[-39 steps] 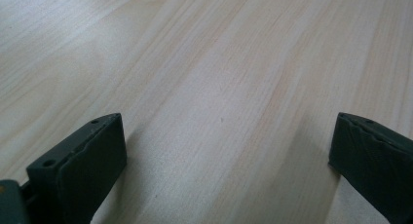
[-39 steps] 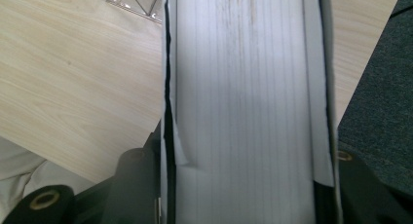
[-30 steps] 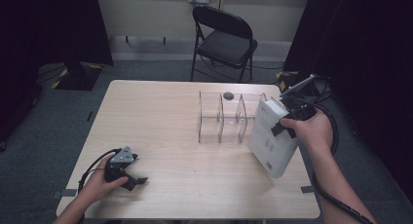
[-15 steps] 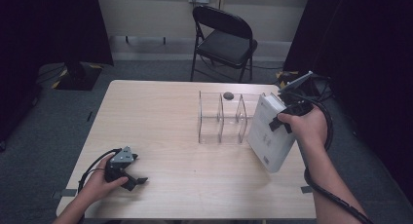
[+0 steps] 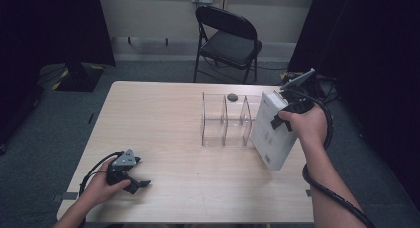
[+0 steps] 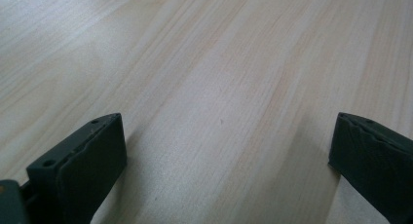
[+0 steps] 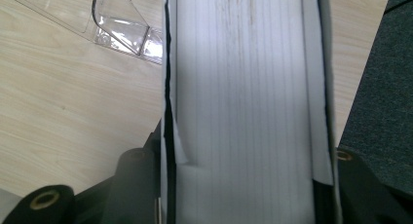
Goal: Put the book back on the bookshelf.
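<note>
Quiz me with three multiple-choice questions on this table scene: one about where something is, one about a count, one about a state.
1. Where is the white book?
A. Flat at the table's middle
B. Held off the table, right of the clear rack
C. On the chair

2. How many slots has the rack?
A. Three
B. One
C. Six

3. How are the left tongs?
A. Closed on a book
B. Closed on a cable
C. Open, holding nothing

Answers:
1 B, the right tongs clamp it beside the rack.
2 A, two inner dividers make three slots.
3 C, bare wood shows between them.

The book (image 7: 248,107) runs past the right gripper view's edges.
</note>
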A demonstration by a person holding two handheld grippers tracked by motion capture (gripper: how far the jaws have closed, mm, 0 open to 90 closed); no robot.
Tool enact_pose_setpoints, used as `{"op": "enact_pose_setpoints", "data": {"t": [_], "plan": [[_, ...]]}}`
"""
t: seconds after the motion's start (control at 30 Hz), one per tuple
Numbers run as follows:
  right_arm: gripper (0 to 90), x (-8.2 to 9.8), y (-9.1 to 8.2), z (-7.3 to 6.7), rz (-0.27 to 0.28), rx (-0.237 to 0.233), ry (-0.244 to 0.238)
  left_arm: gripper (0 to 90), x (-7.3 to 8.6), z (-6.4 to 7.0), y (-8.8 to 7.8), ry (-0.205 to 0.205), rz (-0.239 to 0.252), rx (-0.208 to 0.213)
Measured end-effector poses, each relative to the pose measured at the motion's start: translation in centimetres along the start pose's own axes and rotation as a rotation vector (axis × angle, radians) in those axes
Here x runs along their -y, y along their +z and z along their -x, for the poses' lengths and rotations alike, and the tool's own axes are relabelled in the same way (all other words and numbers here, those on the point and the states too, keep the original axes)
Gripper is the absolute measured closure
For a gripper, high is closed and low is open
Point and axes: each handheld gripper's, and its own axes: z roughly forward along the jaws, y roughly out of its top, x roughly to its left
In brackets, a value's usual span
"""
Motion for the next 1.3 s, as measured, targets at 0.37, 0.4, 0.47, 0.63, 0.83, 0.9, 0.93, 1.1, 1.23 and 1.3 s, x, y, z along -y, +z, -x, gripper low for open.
{"op": "enact_pose_setpoints", "data": {"t": [0.37,0.4,0.47,0.63,0.83,0.9,0.93,1.1,1.23,1.3], "plan": [[52.3,-0.7,0.6,-0.3,0.002,0.014,0.019,0.0,-0.1,0.0,0.0,0.003,0.001,-0.001],[52.3,-0.8,0.7,-0.3,0.0,0.015,0.023,0.0,-0.1,0.0,0.0,0.004,-0.001,-0.001],[52.3,-1.1,0.9,-0.4,0.001,0.023,0.027,0.0,0.0,0.0,0.0,0.002,0.001,-0.001],[52.3,-1.3,1.0,-0.5,0.004,0.027,0.032,0.0,0.0,0.0,0.0,0.002,0.001,-0.001],[52.3,-1.7,1.1,-0.6,0.012,0.041,0.053,0.0,-0.1,0.0,0.0,0.002,0.001,-0.001],[52.3,-1.9,1.1,-0.5,0.011,0.042,0.061,0.0,-0.1,0.0,0.0,0.003,0.001,-0.001],[52.3,-2.0,1.2,-0.6,0.011,0.045,0.064,0.0,-0.1,0.0,0.0,0.003,0.001,-0.001],[52.3,-2.3,1.4,-0.6,0.016,0.052,0.07,0.0,-0.1,0.0,0.0,0.002,0.001,0.0],[52.3,-2.6,1.6,-0.7,0.014,0.054,0.089,0.0,-0.1,0.0,0.0,0.002,0.001,0.0],[52.2,-2.7,1.8,-0.8,0.02,0.06,0.085,0.0,-0.1,0.0,0.0,0.003,0.001,-0.001]]}}
